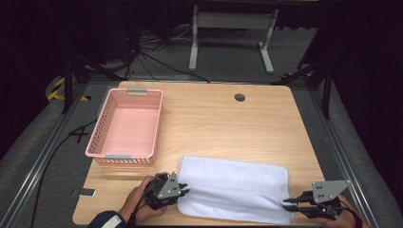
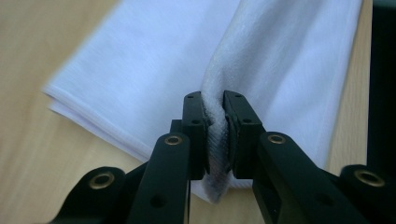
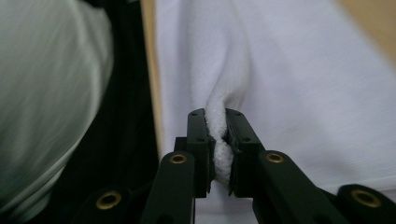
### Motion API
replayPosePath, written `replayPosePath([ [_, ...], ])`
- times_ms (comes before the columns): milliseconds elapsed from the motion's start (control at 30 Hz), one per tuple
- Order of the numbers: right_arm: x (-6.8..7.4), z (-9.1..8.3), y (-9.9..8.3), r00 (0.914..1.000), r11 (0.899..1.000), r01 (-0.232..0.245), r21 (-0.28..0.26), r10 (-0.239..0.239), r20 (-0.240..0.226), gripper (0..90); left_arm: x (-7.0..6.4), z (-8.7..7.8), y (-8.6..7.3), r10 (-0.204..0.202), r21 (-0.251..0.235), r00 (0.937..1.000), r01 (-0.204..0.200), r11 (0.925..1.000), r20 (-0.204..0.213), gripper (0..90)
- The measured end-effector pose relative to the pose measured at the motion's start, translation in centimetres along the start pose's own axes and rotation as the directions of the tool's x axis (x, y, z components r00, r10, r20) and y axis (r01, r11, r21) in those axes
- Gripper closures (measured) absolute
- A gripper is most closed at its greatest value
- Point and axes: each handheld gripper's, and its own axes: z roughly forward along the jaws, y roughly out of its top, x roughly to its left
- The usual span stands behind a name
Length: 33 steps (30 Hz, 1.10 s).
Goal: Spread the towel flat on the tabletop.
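A white folded towel lies on the wooden table near its front edge. My left gripper is shut on the towel's near left corner; in the left gripper view a ridge of towel is pinched between the jaws of my left gripper. My right gripper is shut on the towel's near right corner; in the right gripper view a fold of white towel bulges between the jaws of my right gripper. The rest of the towel lies flat.
An empty pink plastic basket stands at the left of the table. A round cable hole sits near the far edge. A white table frame stands on the floor beyond. The table's front edge runs just below both grippers.
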Motion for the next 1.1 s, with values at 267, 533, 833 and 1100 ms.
replayPosePath([
  [267, -0.8, 2.0, -1.0, 0.9973, 0.990, -0.017, 0.142, 0.007, 0.073, 82.8, 1.8, 1.8, 0.3, -0.043, 0.025, 0.9973, 0.045, 0.9987, -0.059, 80.1],
  [533, -2.3, 2.4, -0.5, 0.9765, 0.995, -0.030, 0.092, 0.010, 0.215, 81.2, 3.0, 1.7, 0.4, -0.068, -0.008, 0.9916, 0.067, 0.9977, -0.110, 79.2],
  [833, 0.6, 0.1, -1.7, 0.9897, 0.997, 0.001, 0.075, -0.012, 0.143, 63.5, 0.4, -2.2, -2.0, -0.133, -0.044, 0.9877, 0.130, 0.9906, -0.083, 64.3],
  [1100, 0.4, -2.2, -0.2, 0.9479, 0.997, -0.072, -0.013, 0.073, 0.310, 57.5, 0.9, -2.9, -1.2, -0.244, -0.143, 0.9665, 0.231, 0.9624, -0.079, 36.5],
])
